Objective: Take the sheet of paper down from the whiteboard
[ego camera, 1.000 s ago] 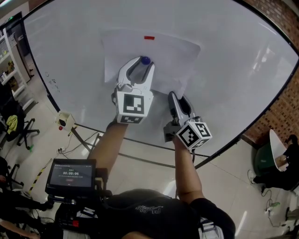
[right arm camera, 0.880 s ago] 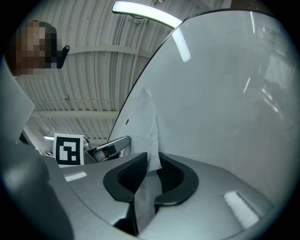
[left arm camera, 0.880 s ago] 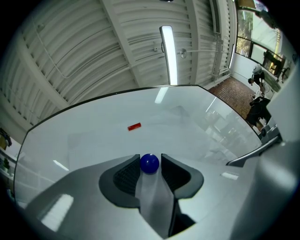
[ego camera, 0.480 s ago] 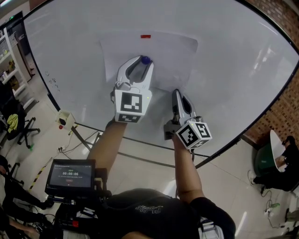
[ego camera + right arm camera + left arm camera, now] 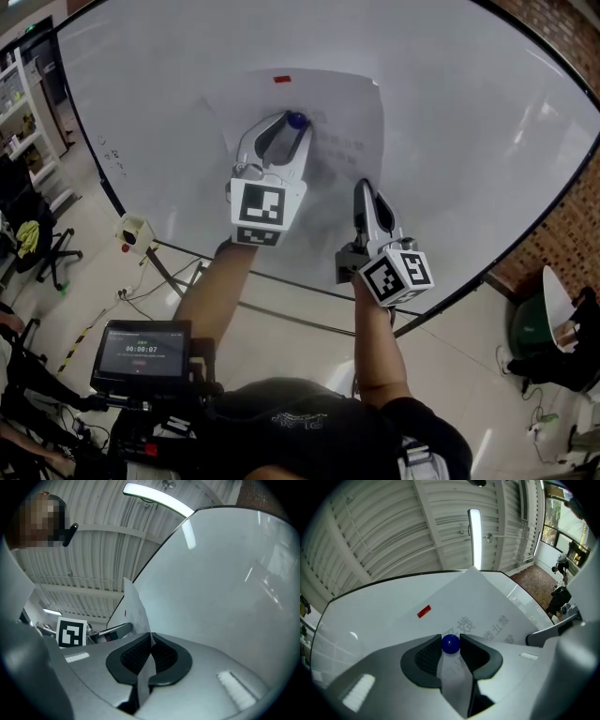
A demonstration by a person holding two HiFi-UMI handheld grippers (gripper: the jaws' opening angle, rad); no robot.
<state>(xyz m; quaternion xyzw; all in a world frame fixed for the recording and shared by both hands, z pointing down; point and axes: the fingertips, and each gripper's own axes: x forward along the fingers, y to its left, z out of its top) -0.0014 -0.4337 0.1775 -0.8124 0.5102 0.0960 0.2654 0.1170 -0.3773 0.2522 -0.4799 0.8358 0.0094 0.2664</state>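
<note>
A white sheet of paper (image 5: 342,122) with printed characters hangs on the whiteboard (image 5: 450,112). A small red magnet (image 5: 281,79) holds its top edge. My left gripper (image 5: 294,126) points up at the sheet, its pads shut on a round blue magnet (image 5: 450,644) lying on the paper (image 5: 487,606). My right gripper (image 5: 361,187) is shut on the sheet's lower right edge. In the right gripper view the paper (image 5: 133,604) runs up from between the closed pads (image 5: 161,656), bent away from the board.
A small screen (image 5: 141,352) sits on the rig at the person's chest. Left of the board stand an office chair (image 5: 37,248) and a small box (image 5: 134,234) on the stand's frame. A brick wall (image 5: 572,225) flanks the right.
My right gripper's jaws have shut on the paper's lower right edge. The left jaws have narrowed onto the blue magnet. Both hands have stayed roughly where they were.
</note>
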